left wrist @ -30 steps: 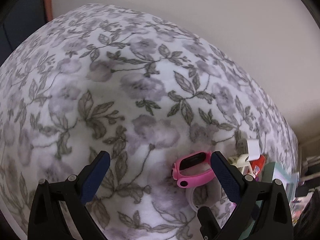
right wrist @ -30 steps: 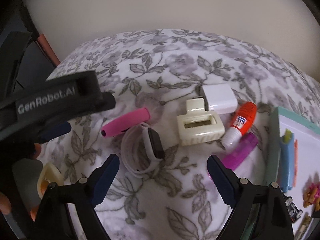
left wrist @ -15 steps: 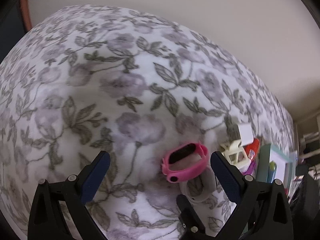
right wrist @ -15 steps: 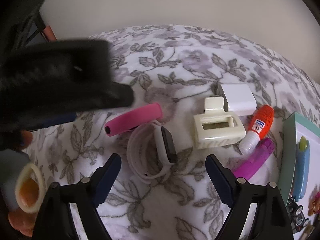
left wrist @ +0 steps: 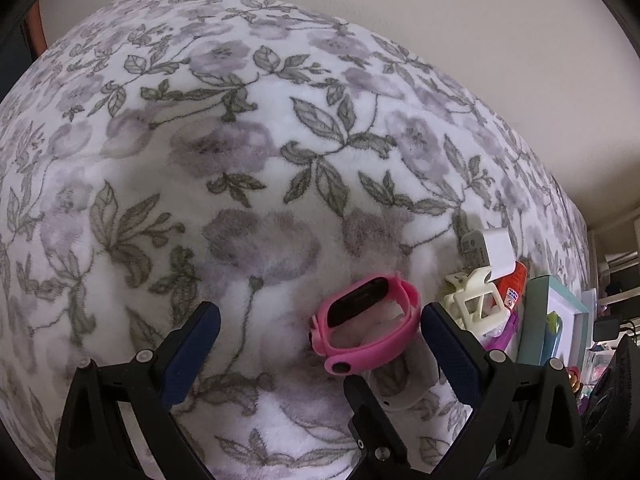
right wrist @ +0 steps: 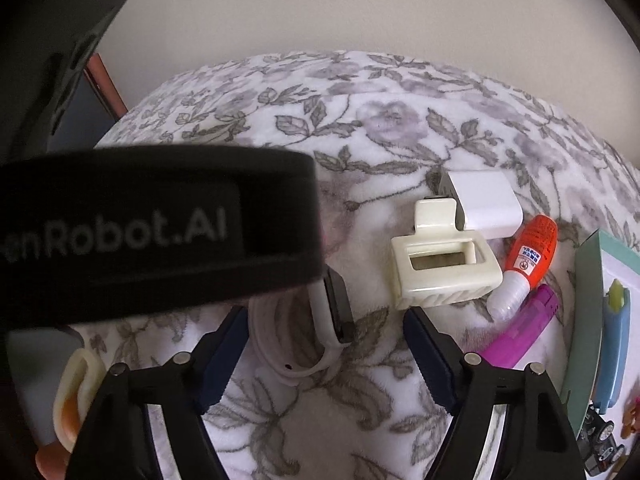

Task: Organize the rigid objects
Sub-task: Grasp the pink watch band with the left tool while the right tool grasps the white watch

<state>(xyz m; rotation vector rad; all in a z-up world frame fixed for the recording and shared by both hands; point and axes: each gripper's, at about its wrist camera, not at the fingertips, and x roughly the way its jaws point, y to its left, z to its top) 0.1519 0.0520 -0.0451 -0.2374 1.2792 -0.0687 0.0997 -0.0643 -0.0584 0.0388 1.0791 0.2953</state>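
A pink smart band (left wrist: 366, 322) lies on the floral blanket (left wrist: 240, 152), between my open left gripper's (left wrist: 320, 344) fingers, nearer the right one. A white smart band (right wrist: 304, 332) lies just behind it and sits between the fingers of my open right gripper (right wrist: 324, 344); it also shows in the left wrist view (left wrist: 396, 384). A cream hair claw (right wrist: 440, 268), a white charger (right wrist: 484, 208), an orange-capped glue bottle (right wrist: 524, 264) and a purple lighter (right wrist: 520, 332) lie to the right. The left gripper's black body (right wrist: 152, 236) hides the pink band in the right wrist view.
A teal-edged tray (right wrist: 588, 320) at the right holds a blue clip (right wrist: 616, 340) and small toys. A wall runs behind the bed. A brown-edged dark panel (right wrist: 96, 104) stands at the far left.
My left gripper has come closer to the pink band, which now sits larger between its fingers. Its body now covers the pink band in the right wrist view. The right gripper has closed in on the white band.
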